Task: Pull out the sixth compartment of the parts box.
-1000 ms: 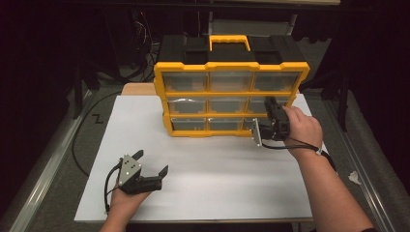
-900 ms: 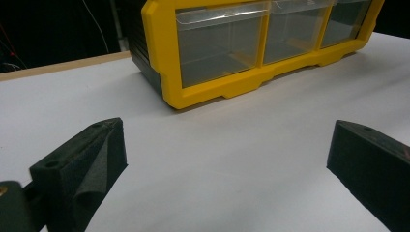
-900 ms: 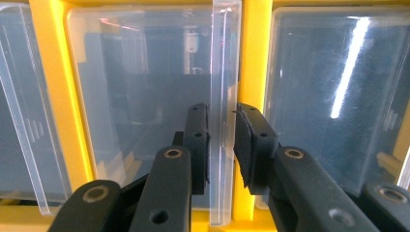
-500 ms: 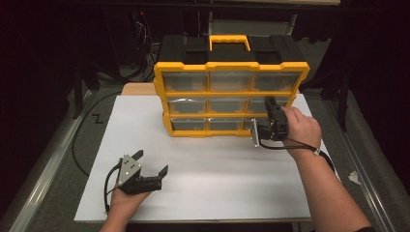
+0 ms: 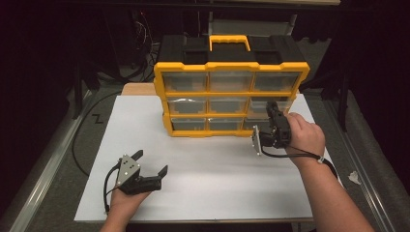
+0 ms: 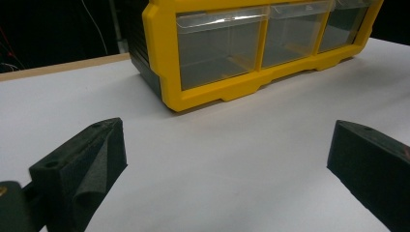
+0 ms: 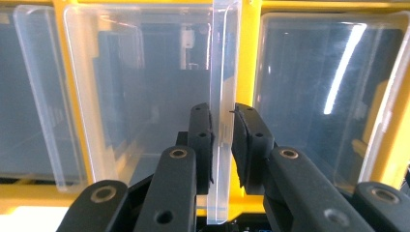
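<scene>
A yellow and black drawer organiser [image 5: 231, 92] with clear drawers stands at the back of the white table top [image 5: 212, 179]. My right gripper [image 5: 269, 112] reaches into its right column, at the lower drawers. In the right gripper view my right gripper [image 7: 222, 130] is shut on the clear front lip [image 7: 223, 58] of one drawer, the pads pressing it from both sides. My left gripper [image 5: 151, 162] rests low over the table at the front left, open, with nothing between its fingers. In the left gripper view my left gripper [image 6: 227, 166] points at the organiser's bottom row [image 6: 217, 53].
A dark cable [image 5: 80, 140] loops off the table's left side beside a metal rail. A wooden board edge [image 5: 138, 88] shows behind the white top, left of the organiser. White table top lies bare between the two hands.
</scene>
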{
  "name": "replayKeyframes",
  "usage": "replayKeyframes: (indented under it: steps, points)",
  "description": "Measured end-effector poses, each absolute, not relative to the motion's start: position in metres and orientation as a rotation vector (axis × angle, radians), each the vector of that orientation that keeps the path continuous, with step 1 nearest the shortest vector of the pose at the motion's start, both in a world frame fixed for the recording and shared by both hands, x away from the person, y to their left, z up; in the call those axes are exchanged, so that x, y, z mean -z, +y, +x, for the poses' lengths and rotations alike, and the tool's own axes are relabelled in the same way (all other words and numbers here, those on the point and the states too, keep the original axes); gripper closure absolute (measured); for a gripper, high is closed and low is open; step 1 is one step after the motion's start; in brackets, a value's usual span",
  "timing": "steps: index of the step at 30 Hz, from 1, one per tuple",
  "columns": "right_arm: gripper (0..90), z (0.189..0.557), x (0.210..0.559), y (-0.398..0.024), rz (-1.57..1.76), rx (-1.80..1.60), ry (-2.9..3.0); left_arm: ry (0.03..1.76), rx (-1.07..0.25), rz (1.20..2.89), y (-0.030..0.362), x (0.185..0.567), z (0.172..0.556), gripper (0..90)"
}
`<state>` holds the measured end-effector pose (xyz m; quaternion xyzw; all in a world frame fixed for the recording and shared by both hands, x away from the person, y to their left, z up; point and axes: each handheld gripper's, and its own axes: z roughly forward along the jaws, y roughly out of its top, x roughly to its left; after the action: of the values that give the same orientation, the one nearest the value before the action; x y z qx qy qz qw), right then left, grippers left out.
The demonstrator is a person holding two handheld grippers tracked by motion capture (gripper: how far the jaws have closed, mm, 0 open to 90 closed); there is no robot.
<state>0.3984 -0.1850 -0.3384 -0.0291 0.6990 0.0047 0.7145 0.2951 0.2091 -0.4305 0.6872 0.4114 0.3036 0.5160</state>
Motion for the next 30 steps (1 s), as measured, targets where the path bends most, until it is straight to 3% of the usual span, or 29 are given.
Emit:
replayKeyframes:
  steps: [30]
  points:
    - [80.7,0.342,0.34,-0.194,-0.085,-0.033,1.542,0.985,-0.716,1.639,0.208,0.431,0.296,0.9]
